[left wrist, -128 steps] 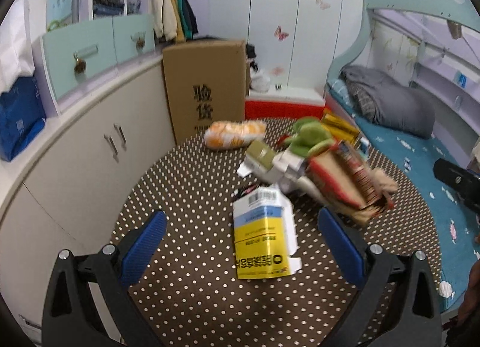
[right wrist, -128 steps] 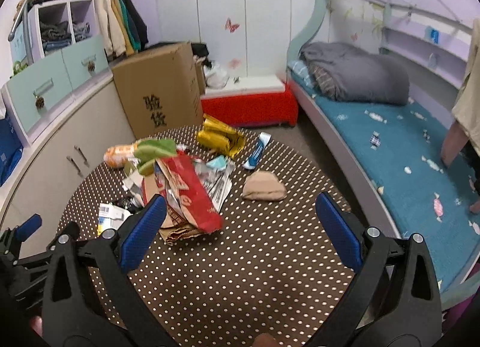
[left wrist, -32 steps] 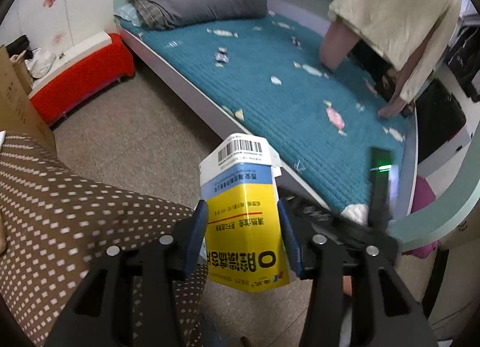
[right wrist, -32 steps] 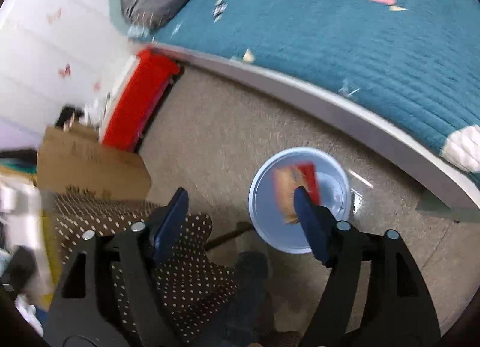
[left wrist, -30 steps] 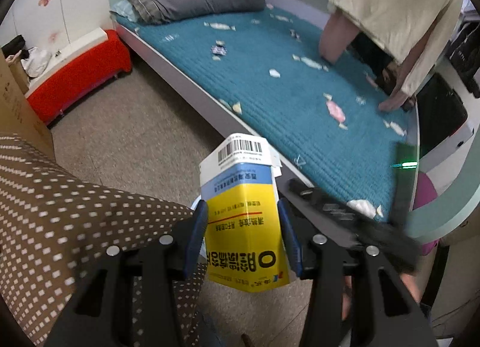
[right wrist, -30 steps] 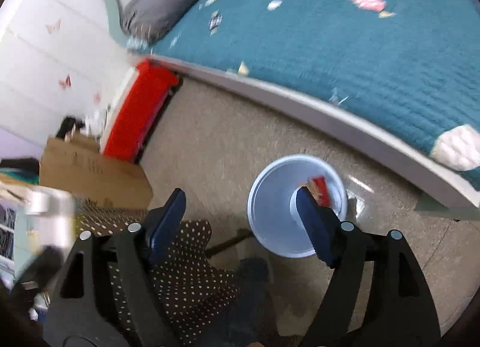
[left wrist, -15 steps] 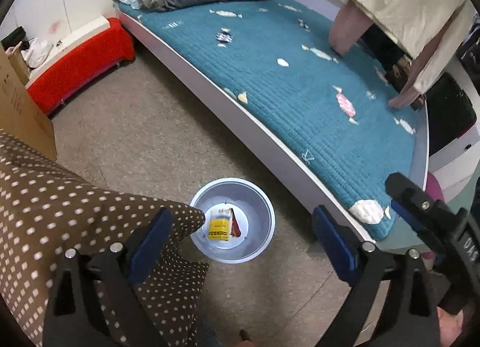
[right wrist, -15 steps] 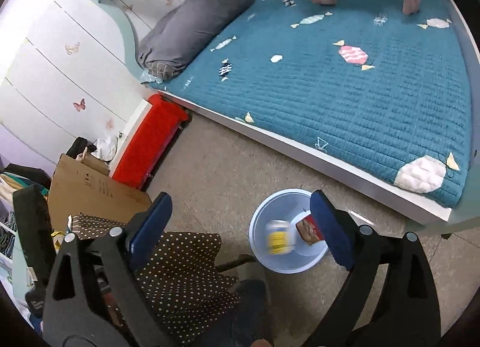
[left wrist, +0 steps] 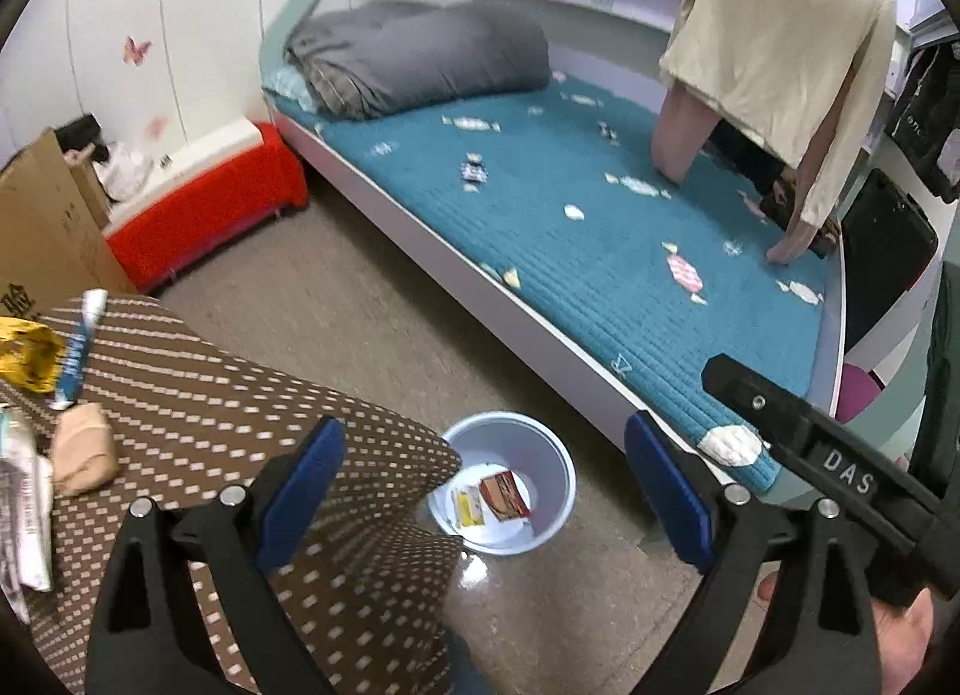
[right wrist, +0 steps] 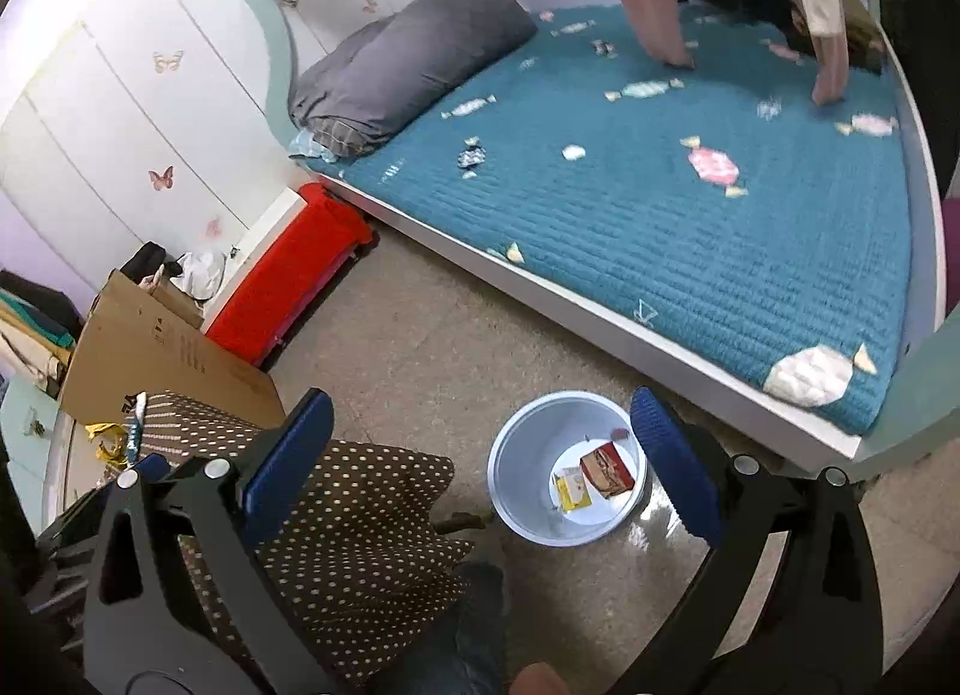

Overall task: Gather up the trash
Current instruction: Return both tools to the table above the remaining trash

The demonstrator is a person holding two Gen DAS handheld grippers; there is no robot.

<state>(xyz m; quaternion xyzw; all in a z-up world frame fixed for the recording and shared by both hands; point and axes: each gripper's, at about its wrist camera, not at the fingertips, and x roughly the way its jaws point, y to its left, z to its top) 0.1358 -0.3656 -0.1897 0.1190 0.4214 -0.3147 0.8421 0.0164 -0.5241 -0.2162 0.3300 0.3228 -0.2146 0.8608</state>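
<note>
A bin [left wrist: 543,458] stands on the floor [left wrist: 360,299] between the bench [left wrist: 198,395] on the left and the bed [left wrist: 600,251] on the right. Two cartons [left wrist: 492,496] lie side by side in the bin. On the bench lie a tube [left wrist: 78,353], a wrapper [left wrist: 24,353] left of it and a bundle [left wrist: 81,458] nearer the camera. Behind the bench stands a cardboard box [left wrist: 42,233], with a low chest [left wrist: 204,215] to its right, at the head of the bed. A rolled quilt [left wrist: 414,56] lies at the bed's far end.

Left claw [left wrist: 480,485] wide and empty, pale bin [left wrist: 543,449] below (two packets inside), dotted tablecloth [left wrist: 240,425]
</note>
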